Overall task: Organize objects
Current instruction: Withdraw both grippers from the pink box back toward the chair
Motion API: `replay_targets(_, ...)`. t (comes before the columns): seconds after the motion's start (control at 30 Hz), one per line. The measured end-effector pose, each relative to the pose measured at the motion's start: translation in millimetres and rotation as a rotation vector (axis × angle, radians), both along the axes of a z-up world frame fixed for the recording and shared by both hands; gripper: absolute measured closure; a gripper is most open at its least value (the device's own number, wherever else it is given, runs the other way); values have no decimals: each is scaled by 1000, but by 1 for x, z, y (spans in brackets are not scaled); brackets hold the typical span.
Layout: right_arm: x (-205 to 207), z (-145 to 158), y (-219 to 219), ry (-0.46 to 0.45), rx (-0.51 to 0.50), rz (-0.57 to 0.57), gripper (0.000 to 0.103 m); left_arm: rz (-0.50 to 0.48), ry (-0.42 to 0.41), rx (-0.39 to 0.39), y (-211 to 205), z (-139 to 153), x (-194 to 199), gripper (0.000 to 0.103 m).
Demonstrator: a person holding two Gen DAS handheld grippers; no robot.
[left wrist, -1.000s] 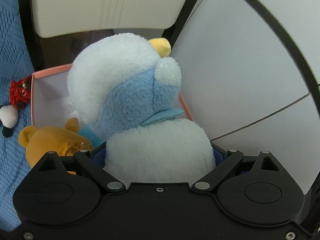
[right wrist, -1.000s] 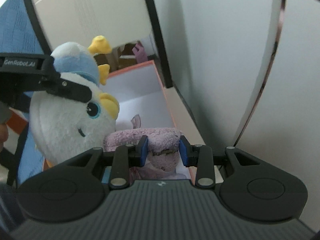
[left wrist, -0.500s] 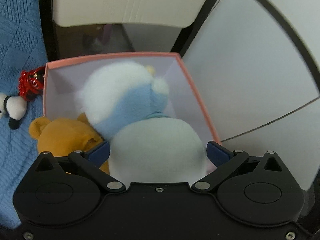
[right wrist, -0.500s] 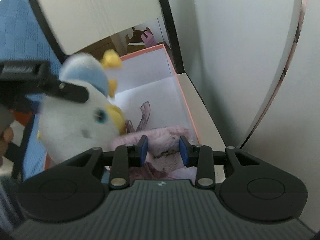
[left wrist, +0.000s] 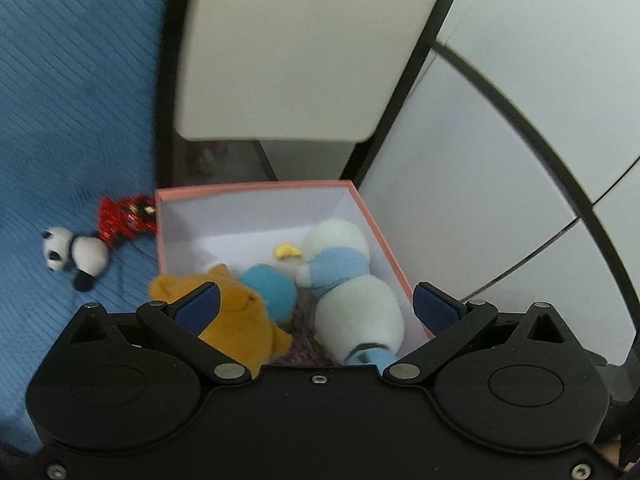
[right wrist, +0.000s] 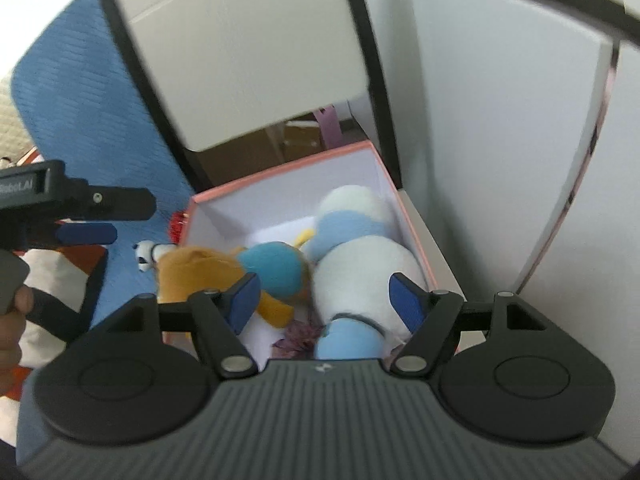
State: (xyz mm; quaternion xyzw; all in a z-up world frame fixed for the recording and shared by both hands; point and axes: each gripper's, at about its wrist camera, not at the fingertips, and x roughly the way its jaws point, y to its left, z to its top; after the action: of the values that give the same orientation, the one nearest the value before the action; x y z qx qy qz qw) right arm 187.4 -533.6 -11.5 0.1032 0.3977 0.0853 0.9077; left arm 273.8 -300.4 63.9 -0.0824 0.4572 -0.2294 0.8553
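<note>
Lying in the box, the penguin is released: left gripper gapes empty, right gripper is opening, empty. Bear overhangs the box's rim; a bump could tip it out.

- The left wrist camera looks steeply down over its own gripper body into the pink-rimmed box from close above its near edge, with the blue quilted cover left of the box.
- The right wrist camera looks down into the same box from slightly further right, just as close.
- Both views share the box interior, the white-and-blue plush and the orange bear.
</note>
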Motion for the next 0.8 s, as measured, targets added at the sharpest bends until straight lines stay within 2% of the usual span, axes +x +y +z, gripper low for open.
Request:
replay_targets(0.17,-13,23,22,-44,-1,25,30,20,-57,-31,27,29,-26,0)
replay_targets(0.47,-49,56,58,-108,11,49,30,54,-133,-46,69,57,-81,0)
replay_targets(0.8,-81,64,105,-140,15,112,30,116,-166,-63,125,55,-116,0)
